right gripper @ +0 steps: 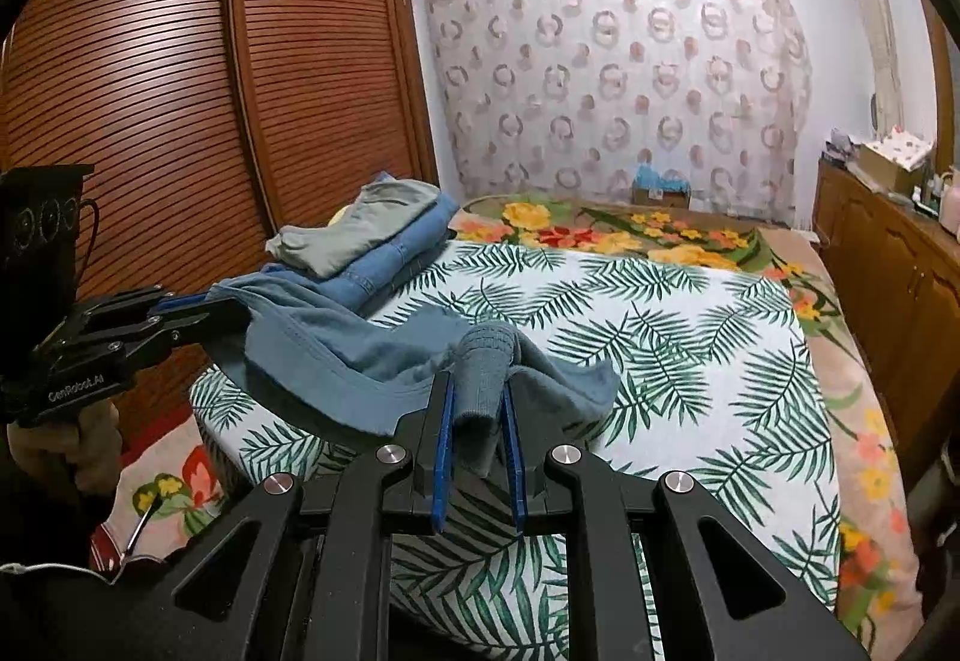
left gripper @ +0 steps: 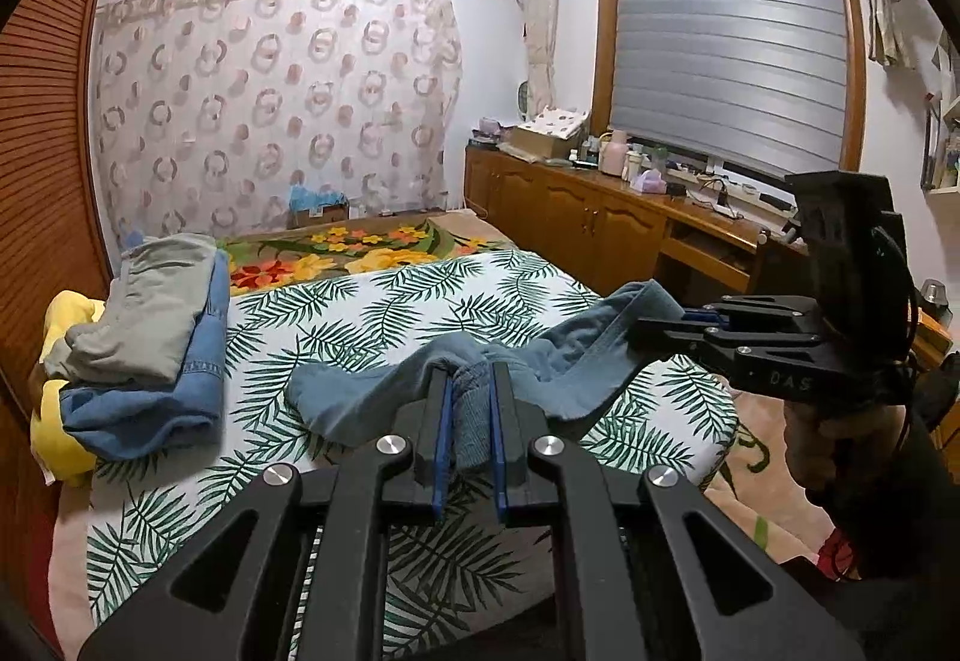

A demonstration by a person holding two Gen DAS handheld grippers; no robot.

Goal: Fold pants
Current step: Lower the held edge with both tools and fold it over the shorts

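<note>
- The dusty-blue soft knit pants (left gripper: 558, 355) are held above the near end of the bed, strung between the two grippers, the middle sagging towards the white bedsheet printed with green palm leaves (left gripper: 372, 319)
- In the left wrist view, the left gripper (left gripper: 471, 379) is seen clamped on a bunched ribbed part of the blue cloth, which fills the gap between the blue pads
- In the right wrist view, the right gripper (right gripper: 477, 385) is likewise closed on a bunched ribbed part, and a fold of cloth hangs down between its fingers
- Each gripper is also seen from the other's camera, pinching an edge of the pants; which part of the garment each holds (waistband or cuff) cannot be told
- A stack of folded clothes (right gripper: 384, 235), a grey-green garment on top of blue denim, lies near the far left edge of the sheet, well apart from the held pants
- A floral blanket (right gripper: 630, 235) covers the bed beyond the sheet, and a slatted wooden wardrobe (right gripper: 210, 78) stands beside the bed
- It is judged that the garment is being spread or lined up before a fold is laid
- Risk: the cloth is gripped in bunches, not flat, so a crooked or wrinkled fold could be set down
- Risk: the sagging middle could drag on the sheet and double under itself if it is lowered unevenly
- Risk: a bunch could slip from the pads if the grippers are pulled apart too hard
</note>
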